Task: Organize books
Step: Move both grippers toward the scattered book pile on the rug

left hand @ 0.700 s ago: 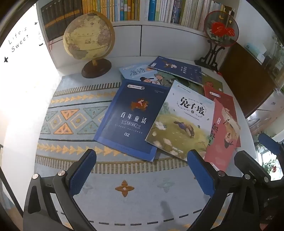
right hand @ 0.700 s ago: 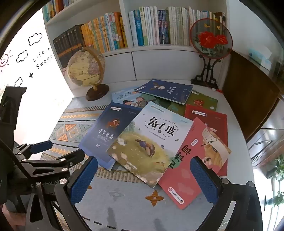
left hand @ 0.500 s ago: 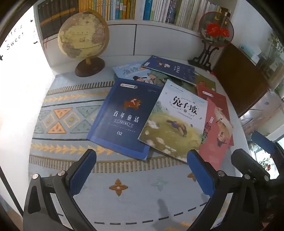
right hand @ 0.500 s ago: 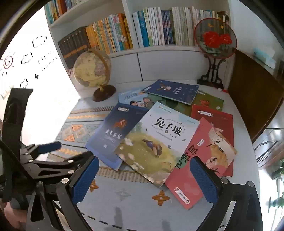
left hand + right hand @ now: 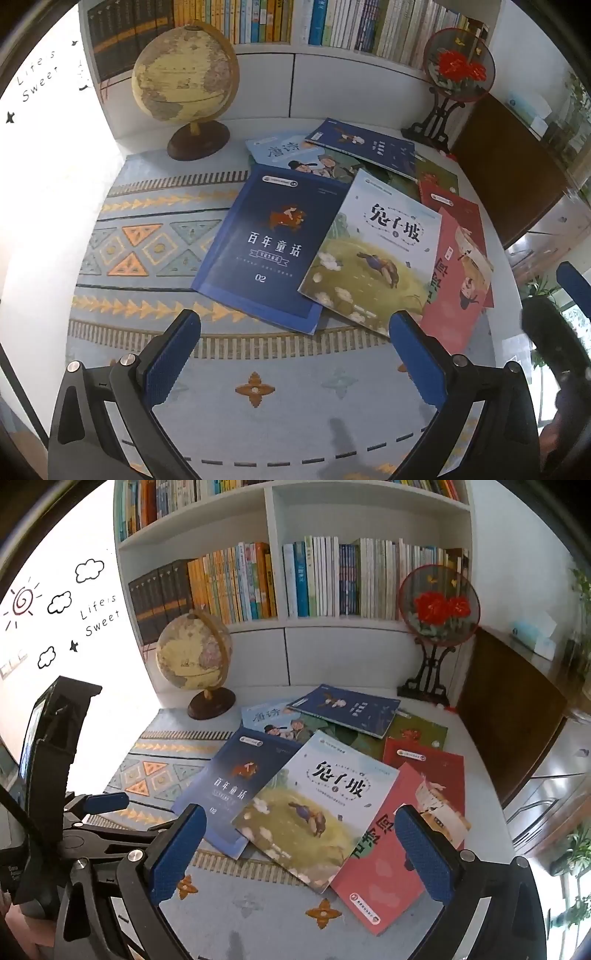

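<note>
Both my grippers, left gripper and right gripper, have their fingers spread wide with nothing between them, hovering over the patterned mat. The books lie fanned out overlapping on the counter at about 12 o'clock, globe off at 11.

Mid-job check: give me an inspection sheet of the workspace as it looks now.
Surface: white table partly under a patterned mat.
Job's things: loose books overlap flat; rabbit-cover book lies over the dark blue book and pink book.
Clutter: globe and flower fan on a stand at the back.
Grippers: left gripper and right gripper open, empty.
Cables: nothing seen.
Surroundings: filled bookshelf, wooden cabinet.
</note>
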A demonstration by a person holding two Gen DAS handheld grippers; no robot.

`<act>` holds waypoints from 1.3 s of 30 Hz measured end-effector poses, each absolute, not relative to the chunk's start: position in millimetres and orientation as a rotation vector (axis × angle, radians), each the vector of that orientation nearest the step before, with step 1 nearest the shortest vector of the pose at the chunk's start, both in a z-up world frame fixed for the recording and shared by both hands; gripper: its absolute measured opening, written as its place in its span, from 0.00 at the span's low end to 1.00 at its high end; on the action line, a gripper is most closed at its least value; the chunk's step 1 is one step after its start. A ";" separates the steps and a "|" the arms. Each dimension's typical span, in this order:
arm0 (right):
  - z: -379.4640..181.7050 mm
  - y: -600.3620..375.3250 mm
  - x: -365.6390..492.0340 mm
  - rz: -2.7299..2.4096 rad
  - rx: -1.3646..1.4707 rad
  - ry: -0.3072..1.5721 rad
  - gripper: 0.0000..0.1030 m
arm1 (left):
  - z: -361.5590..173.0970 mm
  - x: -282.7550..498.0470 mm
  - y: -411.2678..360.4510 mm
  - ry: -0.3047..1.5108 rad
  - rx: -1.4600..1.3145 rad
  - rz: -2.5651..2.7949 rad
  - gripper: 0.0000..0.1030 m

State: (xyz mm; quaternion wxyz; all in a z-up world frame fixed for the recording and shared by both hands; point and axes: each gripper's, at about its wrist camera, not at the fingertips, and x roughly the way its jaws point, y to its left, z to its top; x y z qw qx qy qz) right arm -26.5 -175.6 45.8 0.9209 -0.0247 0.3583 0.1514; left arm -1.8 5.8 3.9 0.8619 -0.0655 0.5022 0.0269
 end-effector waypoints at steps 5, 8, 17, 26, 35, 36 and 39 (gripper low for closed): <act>52.6 -185.7 -26.4 0.290 0.012 0.703 0.99 | 3.0 -2.3 8.1 1.054 -0.145 0.066 0.99; 59.9 -190.4 -28.6 0.260 0.033 0.648 0.99 | 2.6 -1.9 7.4 1.055 -0.140 0.075 0.99; 70.0 -186.8 -18.7 0.247 0.066 0.649 0.99 | 1.3 0.2 9.3 1.061 -0.141 0.098 0.99; 58.7 -164.0 3.2 0.403 0.080 0.794 0.99 | 7.6 19.3 26.1 1.032 -0.154 0.164 0.99; 42.2 -176.8 20.1 0.371 0.146 0.871 0.99 | 4.8 33.3 29.0 1.031 -0.168 0.182 0.99; 38.3 -180.0 22.8 0.404 0.198 0.895 0.99 | 3.4 34.4 28.0 1.036 -0.167 0.177 0.99; 20.3 -184.1 27.3 0.482 0.332 0.990 0.99 | 2.2 36.1 27.0 1.041 -0.166 0.171 0.99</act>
